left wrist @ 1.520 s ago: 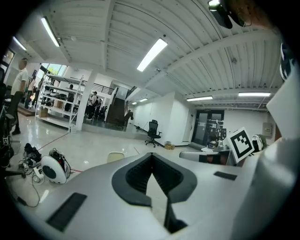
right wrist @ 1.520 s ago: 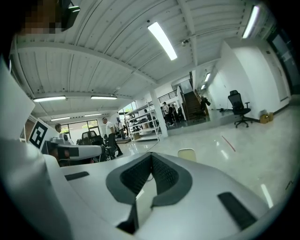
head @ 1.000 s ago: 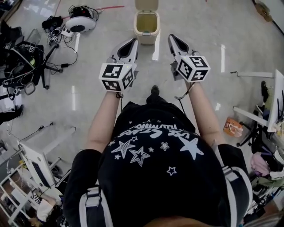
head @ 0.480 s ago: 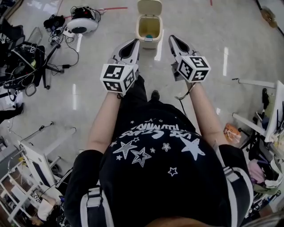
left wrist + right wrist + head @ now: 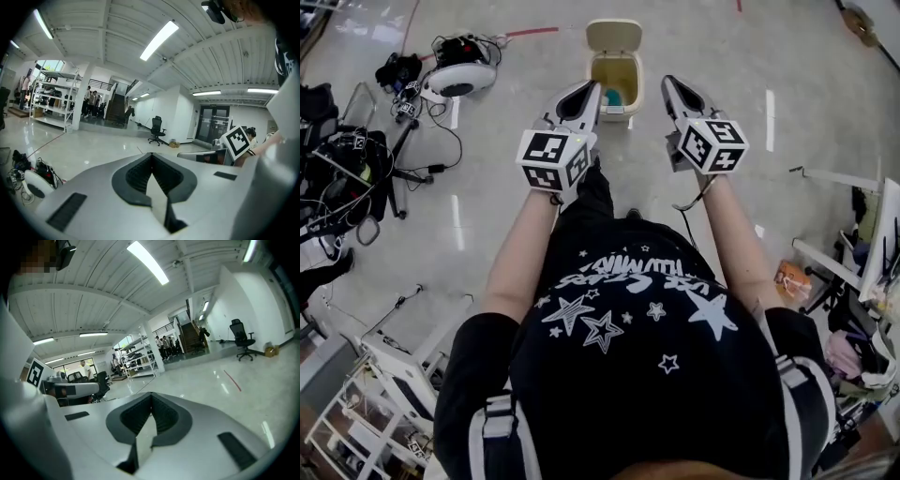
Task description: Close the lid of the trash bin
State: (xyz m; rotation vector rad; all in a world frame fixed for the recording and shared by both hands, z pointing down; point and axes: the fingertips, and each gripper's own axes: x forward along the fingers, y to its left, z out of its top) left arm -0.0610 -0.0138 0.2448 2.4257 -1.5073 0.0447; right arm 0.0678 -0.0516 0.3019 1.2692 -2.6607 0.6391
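While you hold both out over the floor, the left gripper (image 5: 587, 92) and right gripper (image 5: 669, 86) have their jaws pressed together, empty; the trash bin (image 5: 617, 112) stands just ahead between them; its lid (image 5: 614, 35) is tipped up, open.

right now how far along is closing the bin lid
Done: nothing yet. The beige plastic trash bin has its lid tipped up and open, with something teal inside. In hand: the left gripper and right gripper are shut, empty, held short of the bin. Left: reach the lid and push it down.
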